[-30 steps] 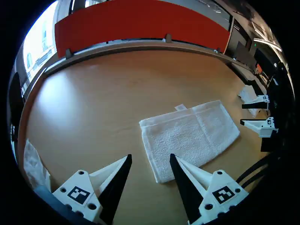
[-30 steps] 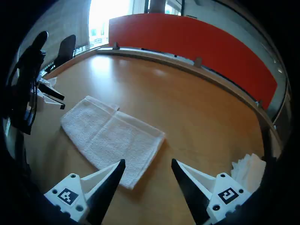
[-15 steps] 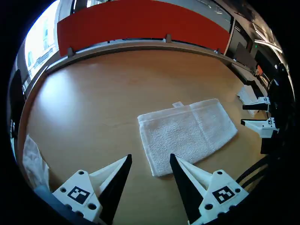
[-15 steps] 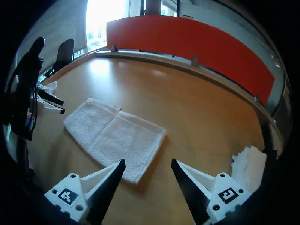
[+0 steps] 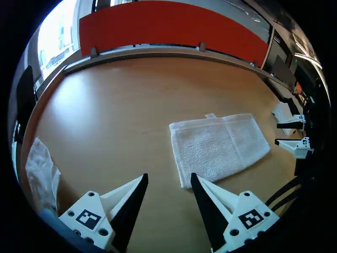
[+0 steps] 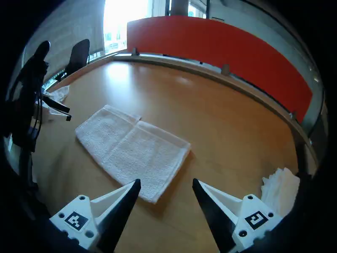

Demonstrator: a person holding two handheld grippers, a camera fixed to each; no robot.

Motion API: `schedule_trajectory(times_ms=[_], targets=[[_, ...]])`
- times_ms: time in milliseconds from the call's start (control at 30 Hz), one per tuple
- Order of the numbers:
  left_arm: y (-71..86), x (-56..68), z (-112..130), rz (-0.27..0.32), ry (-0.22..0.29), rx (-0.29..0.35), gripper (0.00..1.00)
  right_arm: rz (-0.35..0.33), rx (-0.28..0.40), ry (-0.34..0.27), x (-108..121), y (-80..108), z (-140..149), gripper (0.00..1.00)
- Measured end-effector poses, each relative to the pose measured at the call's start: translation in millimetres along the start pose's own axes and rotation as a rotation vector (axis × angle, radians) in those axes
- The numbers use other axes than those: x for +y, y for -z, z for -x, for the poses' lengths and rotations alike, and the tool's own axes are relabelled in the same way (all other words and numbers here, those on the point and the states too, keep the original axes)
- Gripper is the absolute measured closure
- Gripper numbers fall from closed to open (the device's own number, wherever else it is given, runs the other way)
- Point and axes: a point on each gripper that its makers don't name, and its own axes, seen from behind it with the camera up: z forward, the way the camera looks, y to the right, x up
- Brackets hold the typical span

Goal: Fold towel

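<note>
The towel (image 5: 219, 145) lies flat on the table (image 5: 118, 109), already doubled into a rectangle. The left gripper (image 5: 169, 176) and right gripper (image 6: 165, 181) both hover spread and empty at its near edges, so the step looks like lining up a further fold, which would call for each claw to pinch all layers at a corner and carry them across. The left gripper view catches a small tab (image 5: 209, 115) on the towel's far edge, while the right gripper view takes in chairs (image 6: 78, 55) by the window (image 6: 122, 25).

Towel (image 5: 219, 145) a little farther from left tongs (image 5: 168, 179) and right tongs (image 6: 165, 183) than 1 s before.
</note>
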Motion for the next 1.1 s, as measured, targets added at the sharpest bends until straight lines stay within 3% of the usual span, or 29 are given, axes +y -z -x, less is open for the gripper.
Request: schedule_trajectory(times_ms=[667,1100], targets=[[33.6,-40.4,21,-0.077,0.069,0.009,0.26,-0.048,-0.021,0.062,-8,-8.8,0,0.05],[43.9,-52.9,28,-0.097,0.080,0.007,0.26,-0.071,-0.067,0.094,-10,-15.1,20,0.06]])
